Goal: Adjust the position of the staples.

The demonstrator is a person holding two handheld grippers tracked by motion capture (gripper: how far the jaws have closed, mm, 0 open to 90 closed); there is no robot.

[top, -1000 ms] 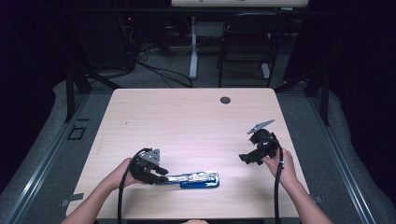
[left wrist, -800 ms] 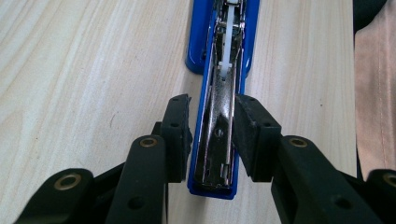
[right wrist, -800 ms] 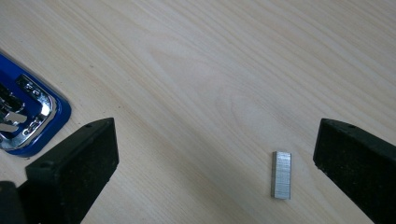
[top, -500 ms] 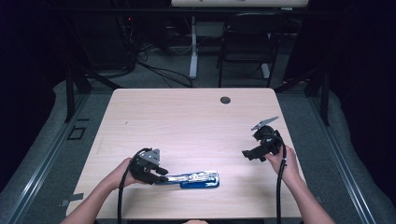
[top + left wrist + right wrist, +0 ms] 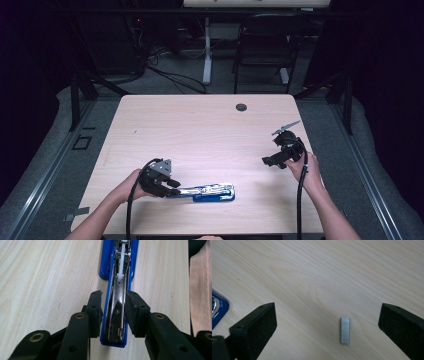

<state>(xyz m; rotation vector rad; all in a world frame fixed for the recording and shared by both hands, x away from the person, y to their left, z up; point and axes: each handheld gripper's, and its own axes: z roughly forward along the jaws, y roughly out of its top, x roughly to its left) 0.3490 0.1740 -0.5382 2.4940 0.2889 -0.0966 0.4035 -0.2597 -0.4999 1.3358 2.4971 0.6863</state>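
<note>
Wood-grain table (image 5: 200, 135), dark room around.

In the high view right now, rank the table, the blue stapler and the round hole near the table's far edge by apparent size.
1. table, by far the largest.
2. blue stapler, lying opened out, gripped by the left claw.
3. round hole, smallest; it sits farther from the camera, yet the gap is too big to matter.

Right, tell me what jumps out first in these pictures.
The blue stapler stands out: it lies opened near the front edge of the pale wooden table, its rear end clamped by the left gripper. Next is the small strip of staples lying on the bare wood between the wide-open jaws of the right gripper.
</note>
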